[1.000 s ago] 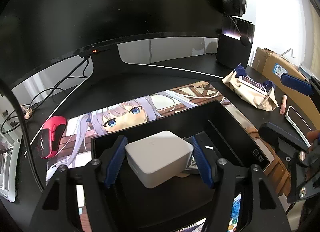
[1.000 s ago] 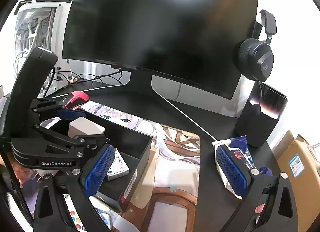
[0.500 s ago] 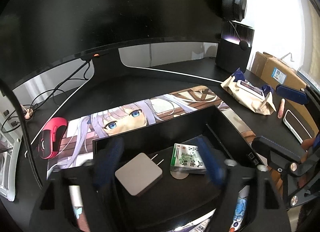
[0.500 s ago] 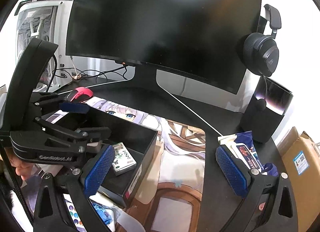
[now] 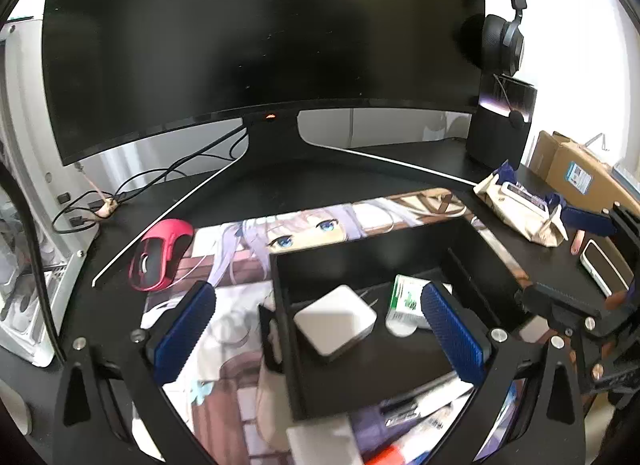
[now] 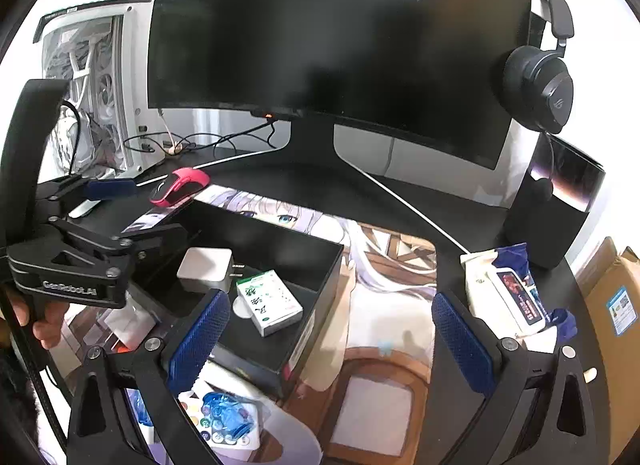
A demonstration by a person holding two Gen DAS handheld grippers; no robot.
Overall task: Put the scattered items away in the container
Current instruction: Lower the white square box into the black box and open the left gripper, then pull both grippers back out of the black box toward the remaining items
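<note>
A black open box (image 5: 280, 305) (image 6: 320, 289) sits on the printed desk mat. Inside it lie a white charger block (image 5: 335, 325) (image 6: 205, 269) and a green-and-white small carton (image 5: 406, 299) (image 6: 269, 302). My left gripper (image 5: 320, 333) is open and empty, raised above the box's left part. My right gripper (image 6: 332, 341) is open and empty, over the mat right of the box. A wet-wipes pack (image 5: 520, 211) (image 6: 508, 293) lies on the desk to the right. Loose packets (image 6: 224, 421) (image 5: 400, 425) lie in front of the box.
A red mouse (image 5: 160, 253) (image 6: 180, 186) lies left of the mat. A large monitor (image 5: 260, 37) stands behind, with a black speaker (image 6: 552, 205) and headphones (image 6: 540, 97) at the right. A cardboard box (image 5: 576, 173), a pink tube (image 5: 577, 241) and a white PC case (image 6: 92, 97) flank the desk.
My left gripper opened and let the white charger drop into the box, then drew back and up. My right gripper stayed open and shifted slightly.
</note>
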